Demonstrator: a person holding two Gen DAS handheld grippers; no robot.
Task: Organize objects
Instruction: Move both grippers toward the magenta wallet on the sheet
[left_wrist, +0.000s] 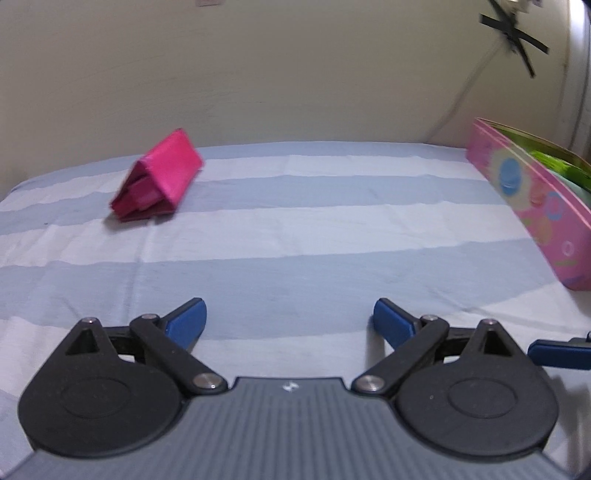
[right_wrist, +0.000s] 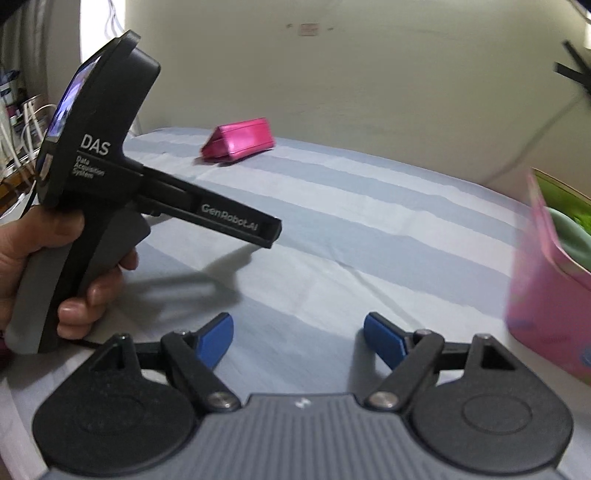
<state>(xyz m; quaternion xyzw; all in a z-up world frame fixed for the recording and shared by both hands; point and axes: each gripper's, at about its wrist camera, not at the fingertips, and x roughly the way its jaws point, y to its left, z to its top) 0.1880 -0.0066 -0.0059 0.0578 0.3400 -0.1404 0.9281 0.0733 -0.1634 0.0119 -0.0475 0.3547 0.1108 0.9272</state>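
Note:
A magenta folded pouch (left_wrist: 157, 177) lies on the striped bedsheet toward the far left; the right wrist view shows the pouch (right_wrist: 240, 144) near the far edge. A pink patterned box (left_wrist: 532, 206) stands at the right with green items inside, and the box (right_wrist: 546, 291) is close to my right gripper. My left gripper (left_wrist: 290, 323) hovers open over the sheet, nothing between its blue pads. My right gripper (right_wrist: 297, 338) is open too and holds nothing. In the right wrist view a hand (right_wrist: 55, 266) holds the black body of the left gripper's handle (right_wrist: 110, 177).
The bed's blue and white striped sheet (left_wrist: 295, 236) spreads between pouch and box. A beige wall (left_wrist: 295, 74) rises behind the bed. Black taped strips (left_wrist: 513, 33) sit high on the wall at right. Cables and clutter (right_wrist: 22, 122) lie beyond the bed's left side.

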